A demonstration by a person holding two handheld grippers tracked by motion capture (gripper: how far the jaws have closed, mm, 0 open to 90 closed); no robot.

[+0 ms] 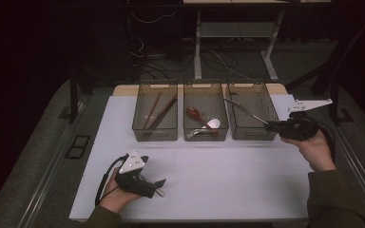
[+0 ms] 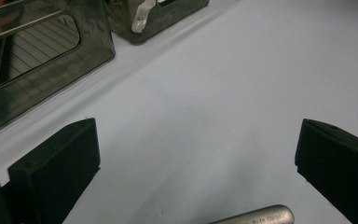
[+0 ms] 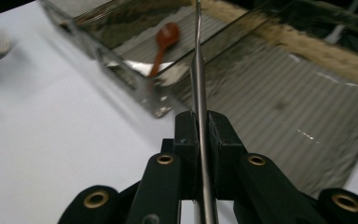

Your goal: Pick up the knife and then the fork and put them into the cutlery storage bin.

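A big white table [image 1: 209,185] holds everything. At its far side three see-through bins stand in a row, close side by side. The left bin [image 1: 155,134] has long brown sticks in it. The middle bin [image 1: 206,134] has a red spoon, a white spoon and a shiny one. The right bin [image 1: 250,133] stands next to it. Near the front left, a small silver handle [image 1: 158,192] lies flat on the white top. A thin strip of wood shows behind the bins.
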